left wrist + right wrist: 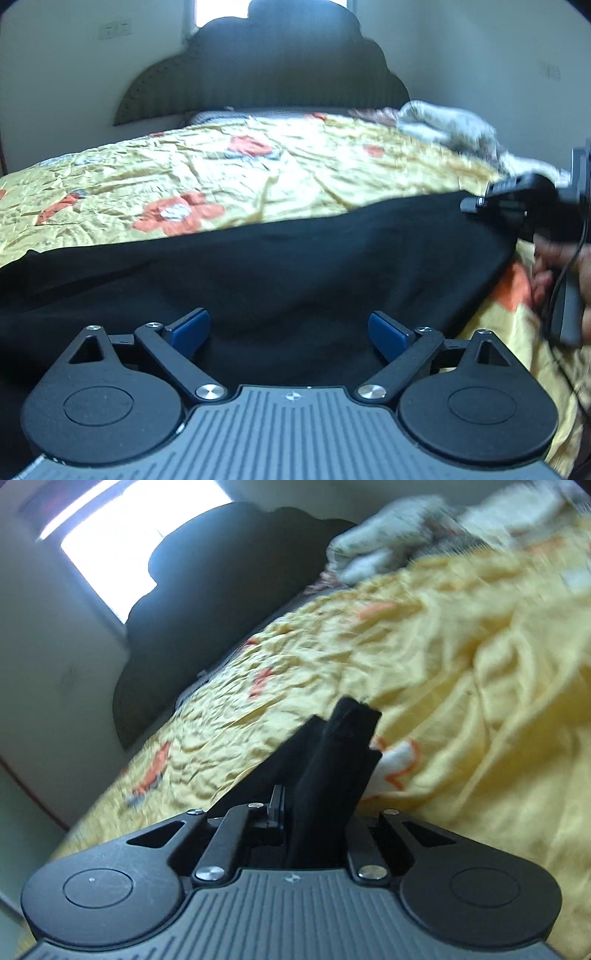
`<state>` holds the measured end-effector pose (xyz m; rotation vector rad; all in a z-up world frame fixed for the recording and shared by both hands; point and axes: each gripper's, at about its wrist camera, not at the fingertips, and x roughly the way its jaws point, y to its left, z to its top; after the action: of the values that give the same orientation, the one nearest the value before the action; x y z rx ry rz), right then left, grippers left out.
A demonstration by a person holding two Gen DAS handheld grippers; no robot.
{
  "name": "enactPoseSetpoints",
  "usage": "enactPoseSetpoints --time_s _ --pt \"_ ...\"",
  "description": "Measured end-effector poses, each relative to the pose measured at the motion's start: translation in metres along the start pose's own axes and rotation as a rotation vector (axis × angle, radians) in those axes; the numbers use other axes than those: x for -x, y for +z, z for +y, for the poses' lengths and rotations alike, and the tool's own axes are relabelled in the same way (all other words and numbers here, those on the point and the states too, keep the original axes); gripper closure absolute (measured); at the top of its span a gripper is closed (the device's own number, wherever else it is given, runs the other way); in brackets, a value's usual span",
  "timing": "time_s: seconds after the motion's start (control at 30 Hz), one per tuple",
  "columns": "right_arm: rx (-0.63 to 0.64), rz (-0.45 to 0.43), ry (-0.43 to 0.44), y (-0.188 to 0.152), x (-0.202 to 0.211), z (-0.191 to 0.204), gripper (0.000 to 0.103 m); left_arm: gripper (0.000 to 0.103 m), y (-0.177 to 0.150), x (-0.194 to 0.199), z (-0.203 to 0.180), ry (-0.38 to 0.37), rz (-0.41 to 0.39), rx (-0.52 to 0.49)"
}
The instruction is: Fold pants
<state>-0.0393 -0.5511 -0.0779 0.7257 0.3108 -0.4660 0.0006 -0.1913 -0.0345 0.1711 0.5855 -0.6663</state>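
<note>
Black pants lie spread across the yellow floral bedspread. My left gripper is open, its blue pads apart just above the near part of the pants and holding nothing. My right gripper shows at the right edge of the left wrist view, at the far right corner of the pants. In the right wrist view my right gripper is shut on a bunched edge of the pants, lifted above the bedspread.
A dark scalloped headboard stands at the far end of the bed against a pale wall. A crumpled white and grey blanket lies at the far right of the bed. A bright window is behind the headboard.
</note>
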Motion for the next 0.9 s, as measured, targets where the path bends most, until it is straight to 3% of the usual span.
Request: enactPoseSetpoints --time_s 0.27,0.47,0.73,0.9 --pt "0.421 -0.011 -0.052 -0.020 0.005 0.067 0.095 0.010 0.024 -0.004 0.021 -0.071 0.036 0.189" --pt "0.657 -0.028 -0.015 -0.047 0.019 0.103 0.095 0.010 0.036 -0.007 0.039 -0.141 0.060 0.339" --pt "0.923 -0.047 0.065 -0.095 0.048 0.151 0.095 0.008 0.046 -0.027 0.066 -0.439 0.138 0.694" --pt "0.951 -0.028 0.131 -0.110 0.062 0.167 0.095 0.007 0.045 -0.055 0.068 -0.567 0.236 0.877"
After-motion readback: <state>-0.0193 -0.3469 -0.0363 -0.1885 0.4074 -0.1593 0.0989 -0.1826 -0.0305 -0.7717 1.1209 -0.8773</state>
